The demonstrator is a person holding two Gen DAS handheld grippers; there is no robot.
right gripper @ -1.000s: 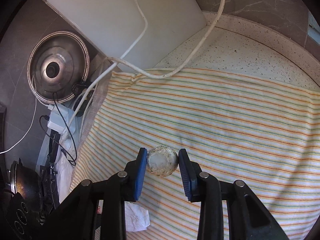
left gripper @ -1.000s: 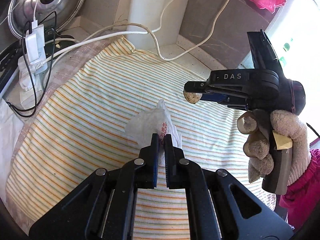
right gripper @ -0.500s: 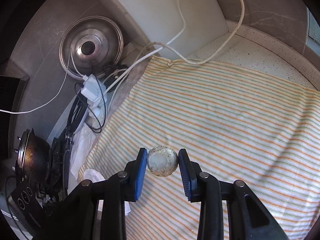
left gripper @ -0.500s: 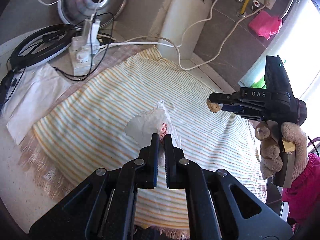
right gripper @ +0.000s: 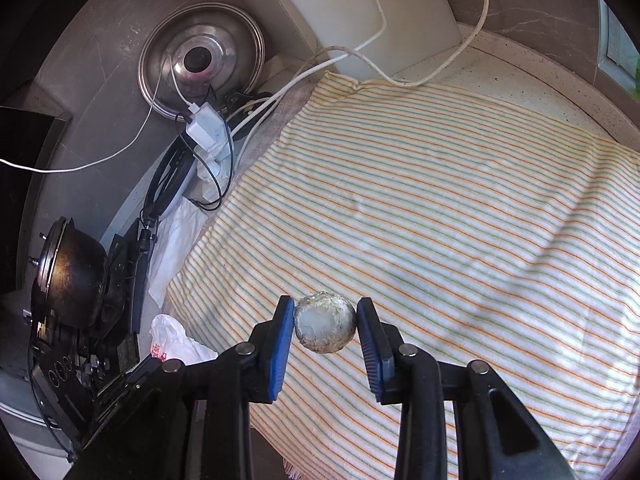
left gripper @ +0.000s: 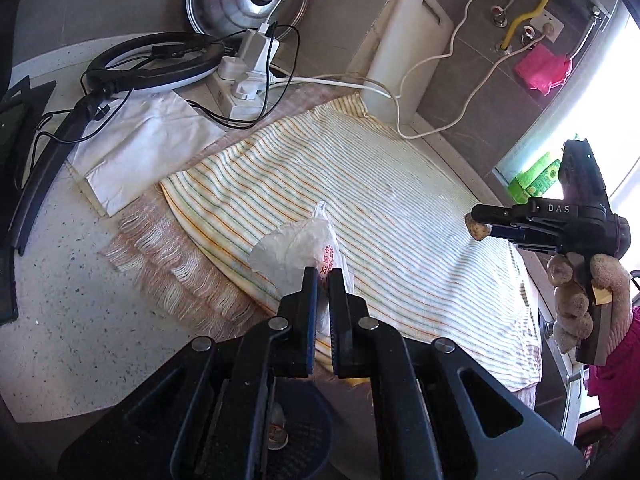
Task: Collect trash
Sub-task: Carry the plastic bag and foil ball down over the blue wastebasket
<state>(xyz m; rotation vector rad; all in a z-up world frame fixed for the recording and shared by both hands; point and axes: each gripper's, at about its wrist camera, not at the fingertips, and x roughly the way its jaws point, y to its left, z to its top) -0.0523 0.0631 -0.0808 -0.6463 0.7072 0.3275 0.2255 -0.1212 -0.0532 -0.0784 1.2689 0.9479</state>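
Item 1: my left gripper [left gripper: 323,276], fingers pinched on plastic bag [left gripper: 298,248], held above striped cloth [left gripper: 380,208] edge. Item 2: right gripper [right gripper: 325,320], fingers clamping foil ball [right gripper: 325,322] above same cloth, counter [left gripper: 72,280] beneath.

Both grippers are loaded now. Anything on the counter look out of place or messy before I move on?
Mostly the cables: white cords trail off the power strip, one lying across the corner of the striped cloth. The cloth's fringed edge looks rumpled. Nothing spilled or broken that I can see.
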